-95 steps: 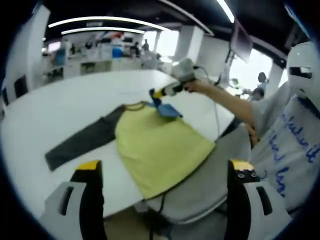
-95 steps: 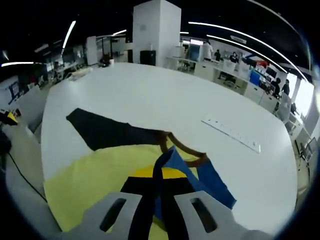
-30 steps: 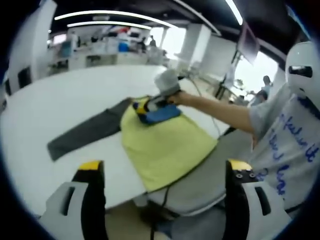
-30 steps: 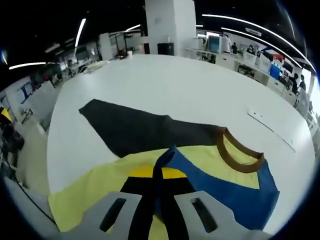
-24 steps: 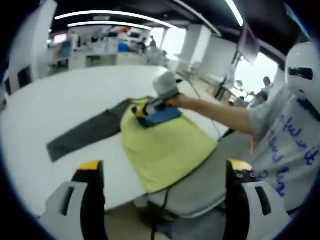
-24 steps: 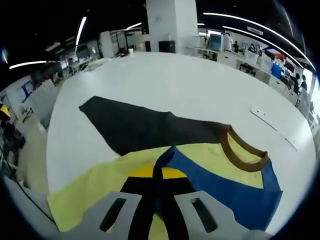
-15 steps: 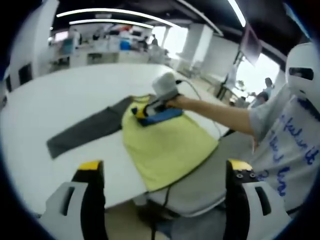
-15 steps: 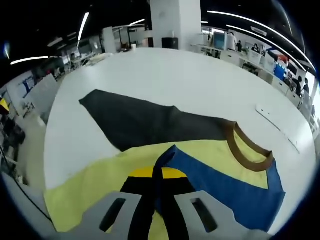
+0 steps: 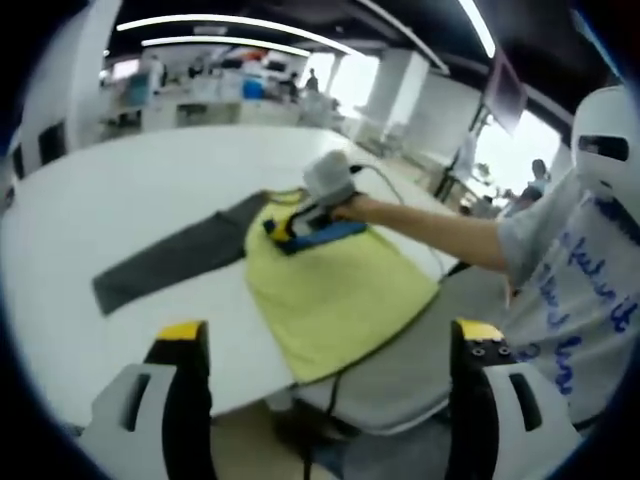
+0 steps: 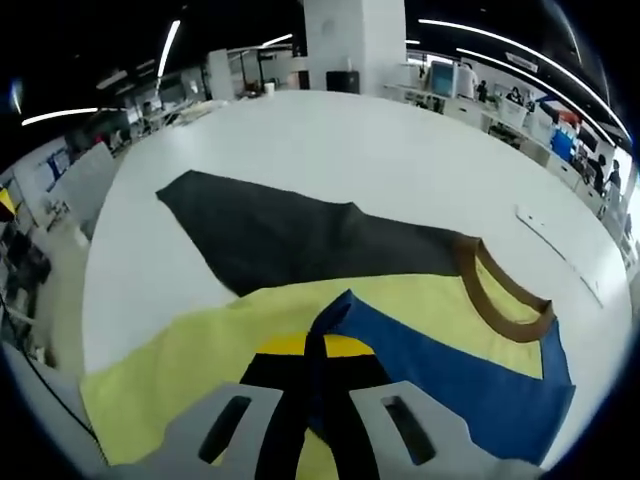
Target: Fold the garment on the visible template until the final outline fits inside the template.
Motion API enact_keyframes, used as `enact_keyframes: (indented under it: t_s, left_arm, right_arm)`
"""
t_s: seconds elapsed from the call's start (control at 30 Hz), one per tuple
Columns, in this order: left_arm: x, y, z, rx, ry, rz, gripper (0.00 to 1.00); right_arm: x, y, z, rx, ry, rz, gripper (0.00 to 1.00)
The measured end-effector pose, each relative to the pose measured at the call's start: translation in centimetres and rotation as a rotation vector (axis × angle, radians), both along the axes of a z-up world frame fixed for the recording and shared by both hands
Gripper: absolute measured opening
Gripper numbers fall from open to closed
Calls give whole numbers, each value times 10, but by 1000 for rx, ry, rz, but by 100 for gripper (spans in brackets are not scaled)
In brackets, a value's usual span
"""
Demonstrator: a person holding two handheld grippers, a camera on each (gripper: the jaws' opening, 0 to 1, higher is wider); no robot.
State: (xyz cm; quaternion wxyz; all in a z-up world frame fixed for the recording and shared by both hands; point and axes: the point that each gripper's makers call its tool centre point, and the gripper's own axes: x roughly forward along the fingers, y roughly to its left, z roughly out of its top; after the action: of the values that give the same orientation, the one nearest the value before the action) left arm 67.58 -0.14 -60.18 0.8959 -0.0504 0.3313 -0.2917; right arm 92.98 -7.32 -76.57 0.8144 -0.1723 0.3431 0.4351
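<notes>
A yellow shirt (image 9: 330, 295) with a dark grey sleeve (image 9: 170, 262), a blue sleeve (image 9: 325, 233) and a brown collar (image 10: 500, 295) lies flat on the white table (image 9: 120, 190), its hem hanging over the near edge. My right gripper (image 10: 318, 345) is shut on the blue sleeve (image 10: 450, 375), folded over the yellow body (image 10: 200, 370). Seen from the left gripper view, the right gripper (image 9: 290, 226) is low over the shirt's chest. My left gripper (image 9: 325, 345) stands open off the table's near edge, nothing between its jaws. The grey sleeve (image 10: 280, 240) stretches out flat.
A person in a grey printed shirt (image 9: 570, 290) sits at the right, arm (image 9: 430, 225) stretched over the table. A grey chair (image 9: 410, 370) is below the table's edge. A white ruler-like strip (image 10: 560, 250) lies on the far right of the table. Desks and people fill the background.
My right gripper has carried the blue sleeve farther across the yellow body toward the grey sleeve side. The left gripper has stayed put and open.
</notes>
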Motion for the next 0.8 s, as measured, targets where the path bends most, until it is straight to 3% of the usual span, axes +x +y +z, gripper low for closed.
enact_keyframes:
  t_s: [0.5,0.8]
  left_arm:
    - [-2,3,-3,-4,7,13,96]
    - [-4,1,-4,1,10,4,95]
  right_arm:
    - [-3,2,-8,11,19,1,6]
    - [-9,9,6,110,55,-21,9]
